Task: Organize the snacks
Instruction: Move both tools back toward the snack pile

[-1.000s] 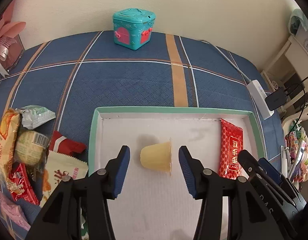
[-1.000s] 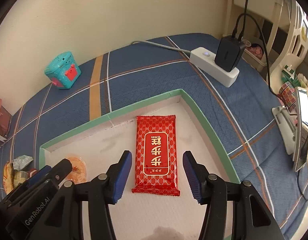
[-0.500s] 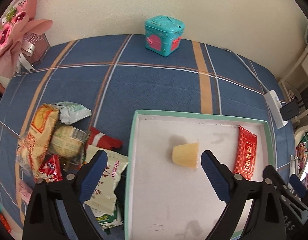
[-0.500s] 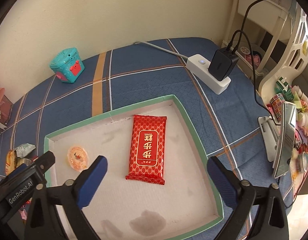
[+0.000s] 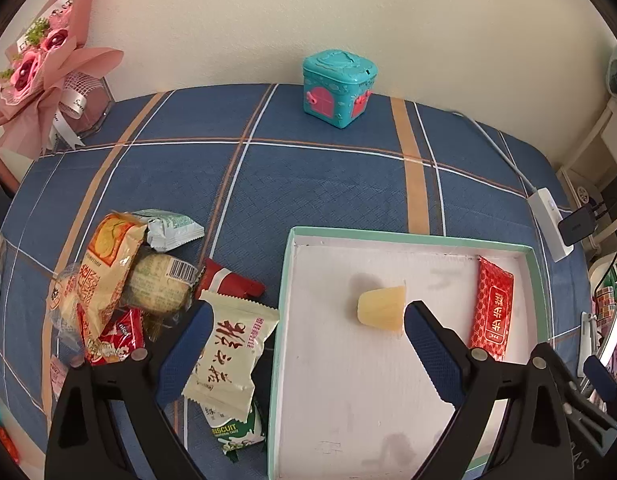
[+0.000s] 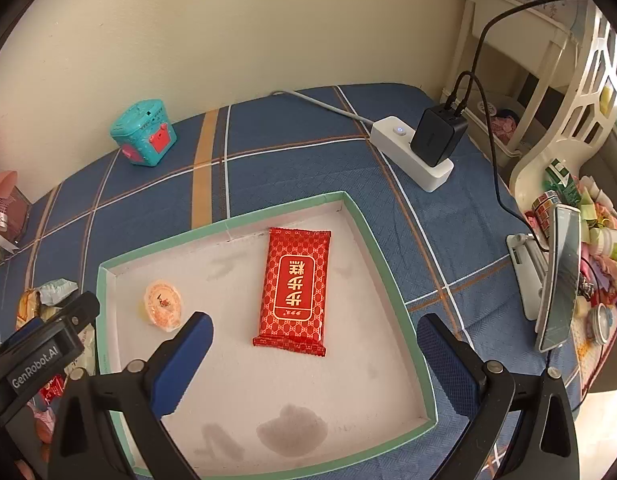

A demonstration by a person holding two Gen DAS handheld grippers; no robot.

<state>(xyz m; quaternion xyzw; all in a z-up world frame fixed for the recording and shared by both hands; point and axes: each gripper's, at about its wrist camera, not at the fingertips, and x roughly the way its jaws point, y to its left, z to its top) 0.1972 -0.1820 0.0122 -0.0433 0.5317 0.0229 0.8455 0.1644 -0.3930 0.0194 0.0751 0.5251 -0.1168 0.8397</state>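
Both snacks released into the box

The left gripper (image 5: pixel 304 334) and right gripper (image 6: pixel 314 346) stand wide and empty, jaws sprung apart and lifted since a second ago; the jelly cup (image 5: pixel 382 306) and red packet (image 6: pixel 294 290) lie in the green-rimmed box (image 6: pixel 224 222), while the snack pile (image 5: pixel 148 300) waits beside it.

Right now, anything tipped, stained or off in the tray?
Yes. The jelly cup lies on its side in the tray, lid facing the red packet, which lies flat. The tray floor carries dark blotches near its front edge, like stains. Nothing looks spilled or torn.
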